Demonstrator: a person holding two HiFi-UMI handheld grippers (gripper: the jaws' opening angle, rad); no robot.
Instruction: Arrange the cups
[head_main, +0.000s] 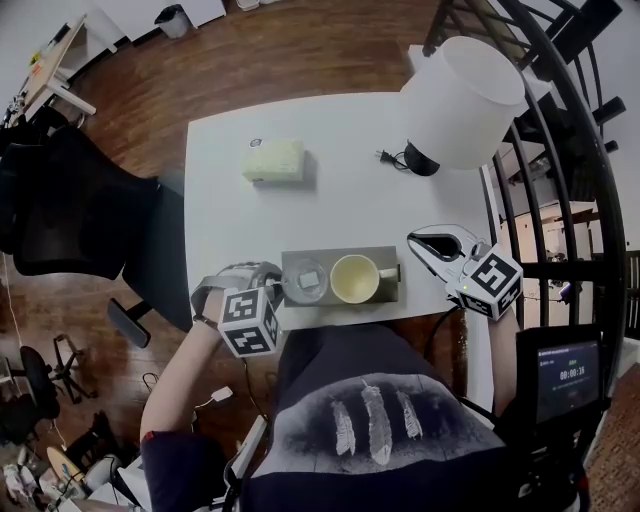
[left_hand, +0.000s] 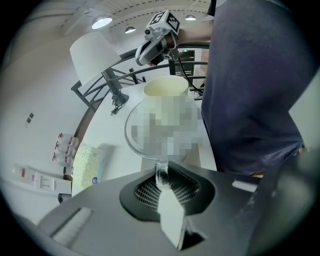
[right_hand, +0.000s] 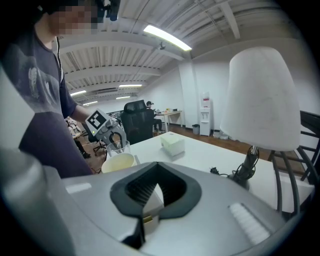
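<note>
A clear glass cup (head_main: 305, 280) is over the left half of a grey tray (head_main: 340, 254) at the table's near edge. My left gripper (head_main: 275, 283) is shut on the glass's rim from the left, and the rim (left_hand: 161, 172) shows pinched between the jaws (left_hand: 162, 181). I cannot tell whether the glass rests on the tray. A cream mug (head_main: 354, 278) (left_hand: 165, 90) stands on the tray's right half, its handle to the right. My right gripper (head_main: 415, 243) (right_hand: 147, 200) is shut and empty, just right of the tray. It faces the mug (right_hand: 117, 162) and the glass (right_hand: 119, 146).
A white lamp (head_main: 460, 100) stands at the table's far right with a black plug (head_main: 388, 157) beside its base. A pale tissue box (head_main: 273, 160) lies in the far middle. A black chair (head_main: 80, 220) is left of the table, a black railing (head_main: 560, 150) to the right.
</note>
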